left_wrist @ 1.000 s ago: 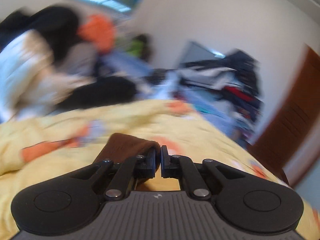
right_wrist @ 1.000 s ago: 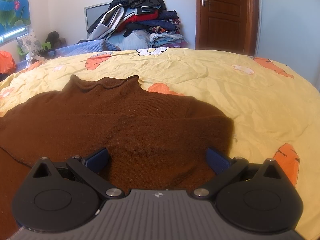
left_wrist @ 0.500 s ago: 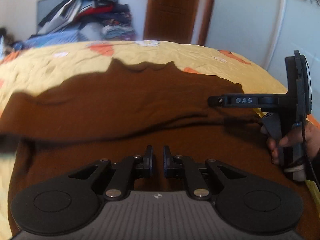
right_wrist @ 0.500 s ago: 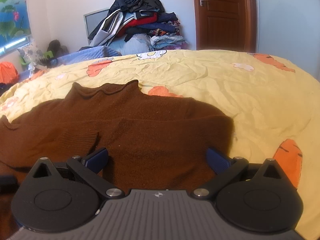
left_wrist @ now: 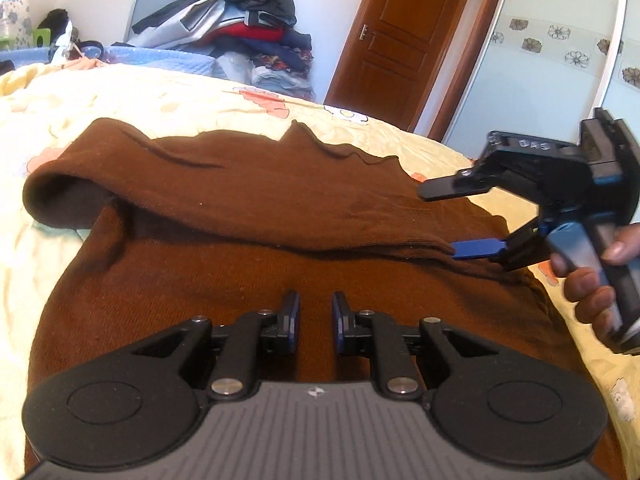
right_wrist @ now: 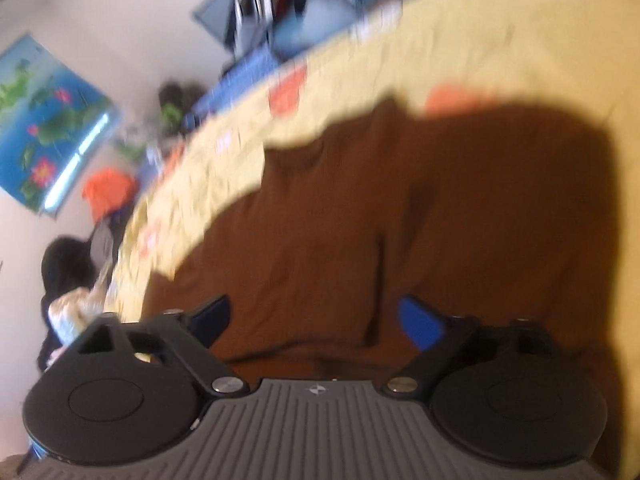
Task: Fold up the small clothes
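Observation:
A brown knit sweater (left_wrist: 248,200) lies on the yellow bedspread (left_wrist: 120,96), its left sleeve folded across the chest. My left gripper (left_wrist: 315,316) hovers over the sweater's lower body, fingers a small gap apart and empty. My right gripper (left_wrist: 448,220) shows at the right in the left wrist view, turned on its side, wide open, its lower blue finger (left_wrist: 476,249) at the folded sleeve's cuff. In the blurred, tilted right wrist view the right gripper (right_wrist: 314,322) is open over the sweater (right_wrist: 440,220).
A pile of clothes (left_wrist: 240,24) sits beyond the bed's far edge. A wooden door (left_wrist: 396,44) and pale wardrobe (left_wrist: 560,80) stand at the right. A lotus picture (right_wrist: 44,120) hangs on the wall.
The left gripper carried the sleeve across the sweater, let it go and opened slightly. The right gripper rolled onto its side and swung toward the sleeve's cuff.

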`<state>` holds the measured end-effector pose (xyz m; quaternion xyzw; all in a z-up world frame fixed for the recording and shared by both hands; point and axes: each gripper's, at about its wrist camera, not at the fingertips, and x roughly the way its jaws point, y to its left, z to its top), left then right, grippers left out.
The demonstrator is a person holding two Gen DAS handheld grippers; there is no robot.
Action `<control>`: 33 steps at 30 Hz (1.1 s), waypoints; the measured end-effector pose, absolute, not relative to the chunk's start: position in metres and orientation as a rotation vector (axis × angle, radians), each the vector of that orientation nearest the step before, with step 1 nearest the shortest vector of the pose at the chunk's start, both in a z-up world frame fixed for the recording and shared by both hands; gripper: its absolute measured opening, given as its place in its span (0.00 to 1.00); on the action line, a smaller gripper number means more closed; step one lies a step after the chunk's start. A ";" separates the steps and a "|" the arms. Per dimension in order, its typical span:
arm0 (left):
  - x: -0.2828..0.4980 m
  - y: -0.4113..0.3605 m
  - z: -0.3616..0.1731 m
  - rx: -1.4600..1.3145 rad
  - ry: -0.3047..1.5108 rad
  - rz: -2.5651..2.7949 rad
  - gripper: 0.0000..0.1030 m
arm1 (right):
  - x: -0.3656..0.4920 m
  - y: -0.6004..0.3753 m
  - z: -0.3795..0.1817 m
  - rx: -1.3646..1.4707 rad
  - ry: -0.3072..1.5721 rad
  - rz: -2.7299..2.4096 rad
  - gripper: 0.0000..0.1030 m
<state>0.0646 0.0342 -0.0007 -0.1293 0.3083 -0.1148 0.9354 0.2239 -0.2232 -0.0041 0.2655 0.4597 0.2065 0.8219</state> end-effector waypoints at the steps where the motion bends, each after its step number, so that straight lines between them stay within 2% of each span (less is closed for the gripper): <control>1: 0.064 0.036 -0.001 -0.274 0.631 -0.236 0.16 | 0.226 -0.220 -0.005 0.561 0.973 0.437 0.84; 3: 0.066 0.037 -0.002 -0.291 0.631 -0.238 0.16 | 0.230 -0.218 -0.006 0.594 0.977 0.431 0.83; 5: 0.068 0.038 -0.002 -0.299 0.631 -0.239 0.16 | 0.234 -0.218 -0.008 0.628 0.983 0.426 0.67; 7: 0.067 0.038 -0.003 -0.302 0.631 -0.241 0.16 | 0.238 -0.216 -0.011 0.610 1.010 0.410 0.25; 8: 0.067 0.038 -0.003 -0.304 0.631 -0.241 0.16 | 0.240 -0.215 -0.013 0.588 1.021 0.399 0.22; 12: 0.067 0.038 -0.004 -0.310 0.631 -0.244 0.16 | 0.233 -0.216 0.000 0.576 0.955 0.450 0.19; 19: 0.068 0.039 -0.004 -0.315 0.632 -0.245 0.16 | 0.224 -0.276 0.074 0.560 0.760 0.464 0.19; 22: 0.068 0.040 -0.004 -0.317 0.632 -0.248 0.17 | 0.227 -0.322 0.062 0.571 0.780 0.333 0.19; 25: 0.065 0.041 -0.001 -0.317 0.635 -0.260 0.22 | 0.230 -0.350 0.022 0.596 0.863 0.223 0.19; 28: 0.059 0.052 0.015 -0.366 0.625 -0.267 0.32 | 0.223 -0.349 -0.007 0.612 0.905 0.214 0.19; 29: 0.060 0.060 0.024 -0.404 0.603 -0.279 0.42 | 0.222 -0.344 -0.010 0.613 0.903 0.223 0.19; 30: 0.061 0.070 0.033 -0.442 0.562 -0.269 0.60 | 0.221 -0.343 -0.011 0.611 0.900 0.230 0.19; 31: 0.063 0.080 0.042 -0.469 0.515 -0.228 0.71 | 0.217 -0.340 -0.010 0.609 0.898 0.232 0.19; 32: 0.069 0.090 0.049 -0.486 0.479 -0.159 0.87 | 0.218 -0.340 -0.010 0.609 0.896 0.234 0.19; 33: 0.079 0.099 0.053 -0.494 0.475 -0.089 0.89 | 0.218 -0.341 -0.009 0.610 0.896 0.235 0.19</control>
